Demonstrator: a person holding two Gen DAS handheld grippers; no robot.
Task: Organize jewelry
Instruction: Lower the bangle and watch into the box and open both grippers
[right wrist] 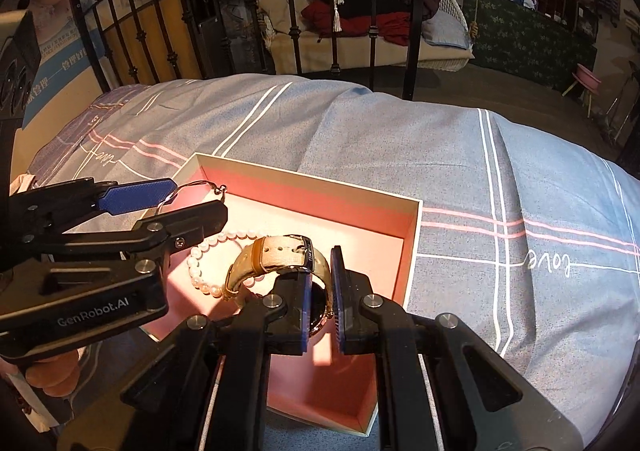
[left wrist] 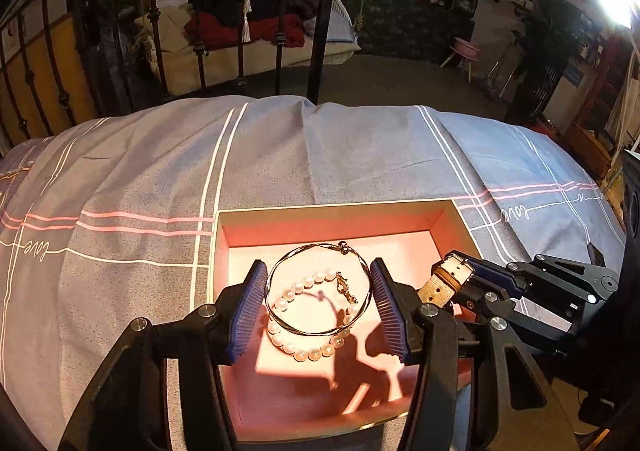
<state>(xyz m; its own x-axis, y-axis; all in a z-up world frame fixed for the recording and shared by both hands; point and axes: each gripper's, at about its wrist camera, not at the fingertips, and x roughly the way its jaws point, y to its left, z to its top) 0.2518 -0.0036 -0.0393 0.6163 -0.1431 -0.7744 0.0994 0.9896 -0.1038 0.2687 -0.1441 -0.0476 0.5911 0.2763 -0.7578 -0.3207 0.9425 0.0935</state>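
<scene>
You are holding the left gripper (left wrist: pixel 319 305) over the box (left wrist: pixel 336 207), a shallow card tray with cream rims and a smooth pink lining, sitting in the lower middle of the left view on the bedspread (left wrist: pixel 160 171). Its ribbed blue pads (left wrist: pixel 248 307) are standing apart, one on each side of the bangle (left wrist: pixel 320 287), a thin twisted hoop of gold wire with a small curled hook at its far end. You cannot tell from either view whether the pads are touching the hoop. Under the bangle, on the box floor, the pearls (left wrist: pixel 308 335) are lying in a loose ring of round, glossy white beads with a little gold clasp.

At the lower right of that view, your right gripper (right wrist: pixel 322 291) is gripping the watch (right wrist: pixel 280 255): its blue pads are closing on the dark round case, and the tan strap, matte with stitched edges, punched holes and a metal buckle, is curving up and to the left in the middle of the right view. The watch is hanging over the box, just beside the pearls.

The bedspread is a soft grey-blue weave crossed by white and pink stripes, rumpling in long folds.
</scene>
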